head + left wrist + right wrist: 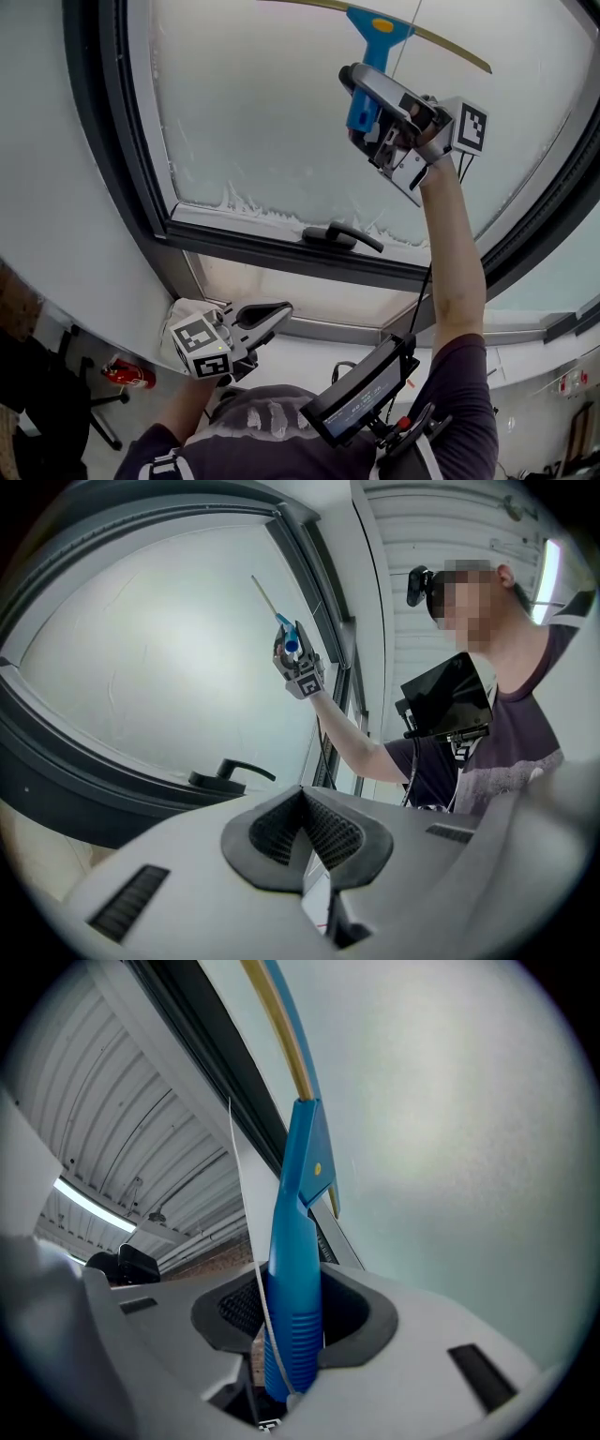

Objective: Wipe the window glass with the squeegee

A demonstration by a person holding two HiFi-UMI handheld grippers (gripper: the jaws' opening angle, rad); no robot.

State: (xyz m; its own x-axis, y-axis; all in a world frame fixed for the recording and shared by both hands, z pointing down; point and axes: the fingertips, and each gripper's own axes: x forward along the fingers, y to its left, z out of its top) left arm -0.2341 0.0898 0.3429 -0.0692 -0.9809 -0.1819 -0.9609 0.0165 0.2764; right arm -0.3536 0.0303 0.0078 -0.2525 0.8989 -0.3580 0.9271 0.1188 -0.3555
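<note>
From the head view, my right hand-held gripper [367, 105] is raised high with the squeegee [377, 36] clamped by its blue handle. The blade lies across the top of the window glass [262, 122]. A ragged line of white residue [251, 202] runs along the bottom edge of the pane, just above the window handle [342, 236]. My left hand-held gripper [272, 314] hangs low, well apart from the glass.

In the left gripper view, its jaws are pressed together with nothing between them, so it is idle. The raised squeegee shows far off against the pane.

In the right gripper view, the blue handle stands upright between the jaws, gripped firmly on its ribbed end. The brass blade bar runs up along the glass, though I cannot tell if the rubber edge is flat against it.

I judge I am at the top of a wiping stroke. The next move calls for steady pressure and an even pull down toward the residue.
</note>
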